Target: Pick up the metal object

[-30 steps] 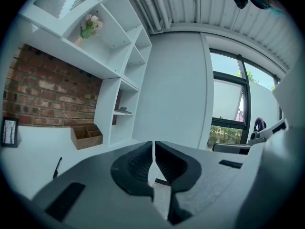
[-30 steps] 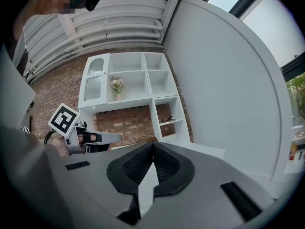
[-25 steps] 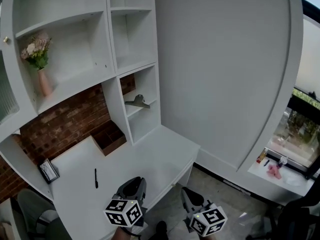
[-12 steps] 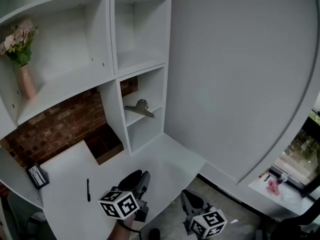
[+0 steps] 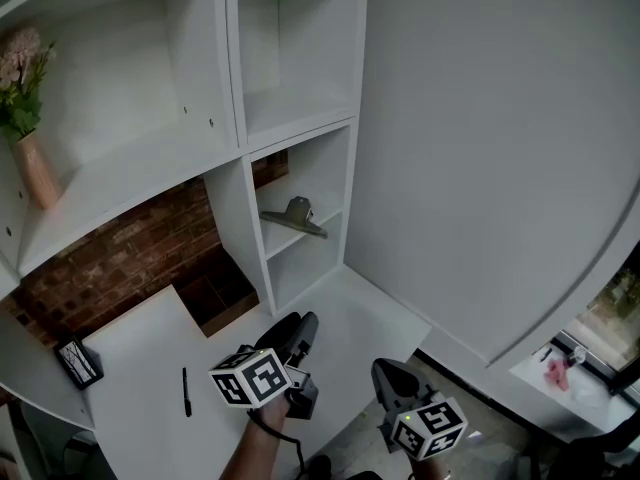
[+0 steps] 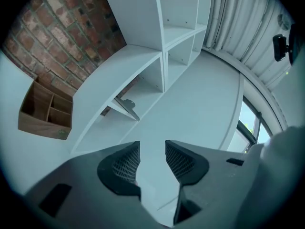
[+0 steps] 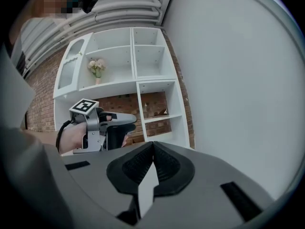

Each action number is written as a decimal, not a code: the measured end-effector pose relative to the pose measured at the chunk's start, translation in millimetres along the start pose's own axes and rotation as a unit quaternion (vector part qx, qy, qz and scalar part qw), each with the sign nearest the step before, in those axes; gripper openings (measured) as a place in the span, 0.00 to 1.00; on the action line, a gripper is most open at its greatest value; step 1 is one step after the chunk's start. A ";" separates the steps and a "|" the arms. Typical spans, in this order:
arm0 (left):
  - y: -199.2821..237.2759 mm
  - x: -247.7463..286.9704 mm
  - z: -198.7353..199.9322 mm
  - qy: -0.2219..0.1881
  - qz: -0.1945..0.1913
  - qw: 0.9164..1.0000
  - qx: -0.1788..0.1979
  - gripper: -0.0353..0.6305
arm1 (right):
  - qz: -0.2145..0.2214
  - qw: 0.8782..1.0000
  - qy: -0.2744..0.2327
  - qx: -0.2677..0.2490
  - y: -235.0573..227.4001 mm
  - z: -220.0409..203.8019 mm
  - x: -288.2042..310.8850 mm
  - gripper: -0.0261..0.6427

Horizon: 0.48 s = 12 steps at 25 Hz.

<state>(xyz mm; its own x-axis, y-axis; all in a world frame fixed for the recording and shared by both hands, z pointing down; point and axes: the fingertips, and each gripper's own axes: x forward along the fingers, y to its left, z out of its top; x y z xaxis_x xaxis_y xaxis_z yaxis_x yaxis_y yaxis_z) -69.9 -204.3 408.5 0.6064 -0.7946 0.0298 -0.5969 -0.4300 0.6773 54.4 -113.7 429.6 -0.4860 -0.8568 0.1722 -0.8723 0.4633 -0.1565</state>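
The metal object (image 5: 293, 216) is a grey clip-like piece lying on the middle shelf of the narrow white cubby; it also shows in the left gripper view (image 6: 125, 108) and, tiny, in the right gripper view (image 7: 166, 112). My left gripper (image 5: 296, 334) hovers over the white desk, pointed toward the cubby and well short of it. Its jaws are opening, with nothing between them (image 6: 152, 161). My right gripper (image 5: 392, 376) hangs lower right, off the desk edge, shut and empty (image 7: 153, 160).
A white desk (image 5: 130, 368) carries a black pen (image 5: 186, 390), a small clock-like item (image 5: 78, 362) and a wooden organiser box (image 5: 215, 294) by the brick wall. A vase of flowers (image 5: 30, 158) stands on the upper shelf. A large white panel (image 5: 500, 148) rises at right.
My left gripper has moved forward over the desk toward the cubby and its jaws have parted. The head view has shifted closer to the shelves. The right gripper stays low.
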 end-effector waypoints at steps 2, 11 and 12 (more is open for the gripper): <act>3.8 11.4 4.2 -0.001 0.001 1.000 -0.007 0.28 | 0.002 1.000 0.002 0.003 -4.9 2.8 9.0 0.05; 27.8 58.4 18.4 -0.013 0.033 0.998 -0.048 0.29 | 0.038 0.999 0.000 0.006 -31.6 18.1 60.6 0.05; 30.6 63.8 19.6 -0.015 0.039 0.998 -0.052 0.29 | 0.046 0.999 0.001 0.006 -34.9 19.2 67.0 0.05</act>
<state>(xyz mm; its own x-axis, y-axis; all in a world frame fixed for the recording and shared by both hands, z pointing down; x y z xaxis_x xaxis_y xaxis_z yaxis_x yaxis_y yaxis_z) -59.8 -276.6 416.7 0.5435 -0.8369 0.0646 -0.5826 -0.3206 0.7469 53.4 -191.6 427.9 -0.5637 -0.8105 0.1593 -0.8236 0.5370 -0.1824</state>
